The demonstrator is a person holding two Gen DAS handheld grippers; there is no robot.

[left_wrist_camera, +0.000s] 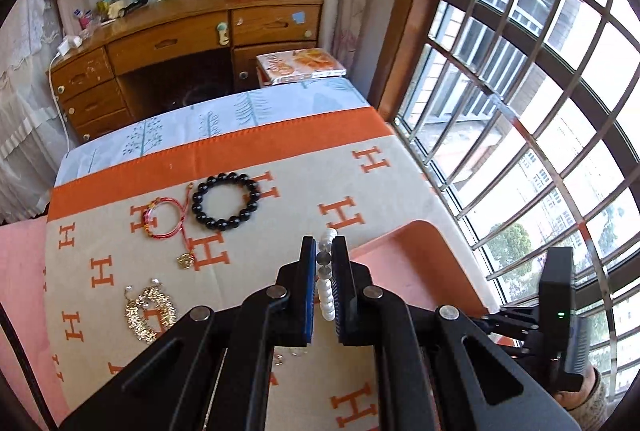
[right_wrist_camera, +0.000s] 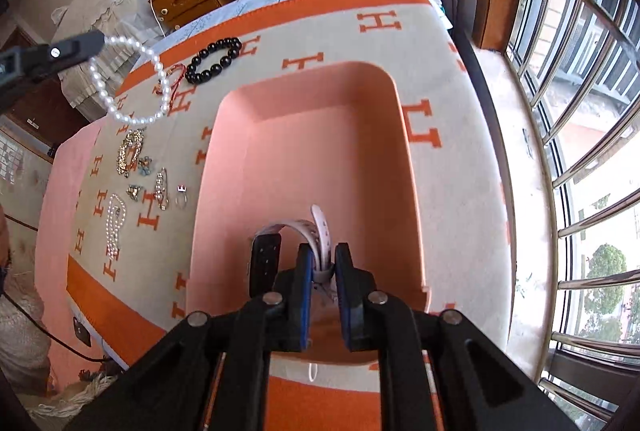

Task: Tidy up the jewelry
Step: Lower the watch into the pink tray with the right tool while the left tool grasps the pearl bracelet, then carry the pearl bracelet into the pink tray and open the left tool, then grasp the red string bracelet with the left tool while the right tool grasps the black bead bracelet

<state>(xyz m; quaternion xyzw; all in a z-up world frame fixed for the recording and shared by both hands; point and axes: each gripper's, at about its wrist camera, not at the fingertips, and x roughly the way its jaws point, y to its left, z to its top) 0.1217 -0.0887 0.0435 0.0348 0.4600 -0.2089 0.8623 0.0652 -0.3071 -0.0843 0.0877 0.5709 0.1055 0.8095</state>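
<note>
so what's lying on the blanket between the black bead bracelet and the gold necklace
The red string bracelet with its gold charm lies between the black bead bracelet and the gold necklace, on the blanket. The left wrist view shows it best.

Daylight came through barred window (left_wrist_camera: 532, 103) at right; scene was bright, evenly lit. Sky beyond bars was blown out. Shadows lay soft on blanket (right_wrist_camera: 452, 135). Fisheye bent edges strongly; corners were black. Focus stayed sharp, slight softness at rim.

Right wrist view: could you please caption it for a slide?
Right claw holds a watch strap over the pink tray; left claw lifts a pearl bracelet.
</note>
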